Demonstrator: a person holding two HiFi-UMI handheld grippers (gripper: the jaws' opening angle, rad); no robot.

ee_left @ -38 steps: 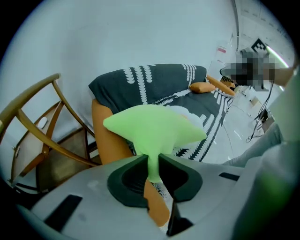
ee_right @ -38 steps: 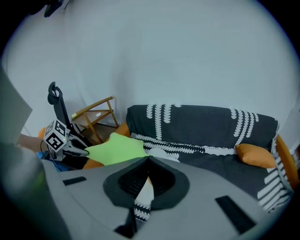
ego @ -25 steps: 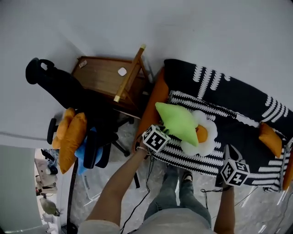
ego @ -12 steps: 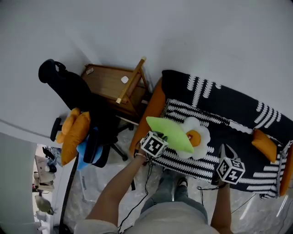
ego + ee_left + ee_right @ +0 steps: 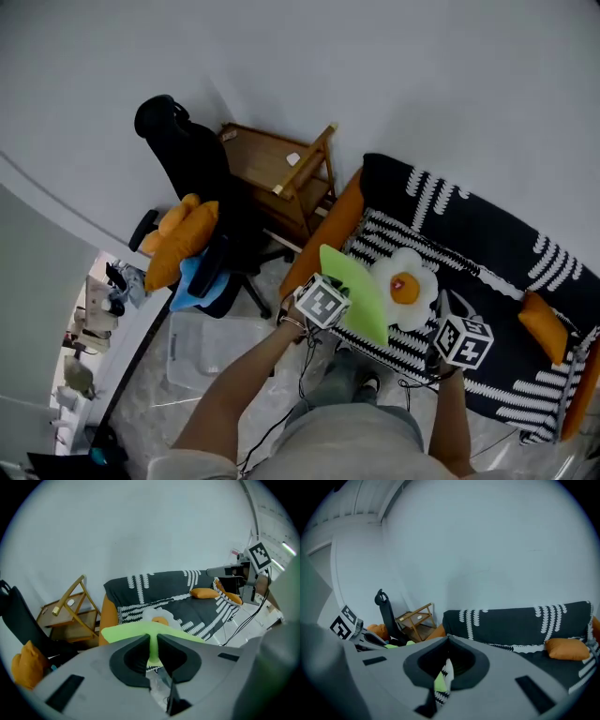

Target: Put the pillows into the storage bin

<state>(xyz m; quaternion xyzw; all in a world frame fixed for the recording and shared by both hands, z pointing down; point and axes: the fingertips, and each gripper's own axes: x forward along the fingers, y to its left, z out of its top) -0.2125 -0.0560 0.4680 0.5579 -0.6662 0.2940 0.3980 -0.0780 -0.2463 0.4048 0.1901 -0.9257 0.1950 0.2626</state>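
Green fabric fills the gap between the jaws of the left gripper (image 5: 153, 641). The jaws stand narrow, pinched on one edge of the green pillow (image 5: 361, 292). In the head view the pillow is carried at a slant over the front edge of the sofa (image 5: 330, 225), and it appears to be off the seat. The right gripper (image 5: 447, 639) is near it on the person's right, over the same front edge. Its jaws meet at the tips and nothing is seen clamped in them. Green and striped cloth shows only through the gap behind the tips.

The storage bin (image 5: 202, 349), of clear plastic, sits on the floor to the person's left, beside the legs. The green pillow is well apart from it.

A black and white throw (image 5: 487, 244) covers the sofa seat and back. A fried-egg pillow (image 5: 405, 286) lies on the seat just behind the green pillow. An orange pillow (image 5: 541, 325) lies at the far right end of the seat, well apart from both grippers.

A black office chair (image 5: 187, 155) stands left of the sofa, with orange cushions (image 5: 183, 242) piled on its seat. A wooden stand (image 5: 281, 178) sits between the chair and the sofa arm, against the pale wall.
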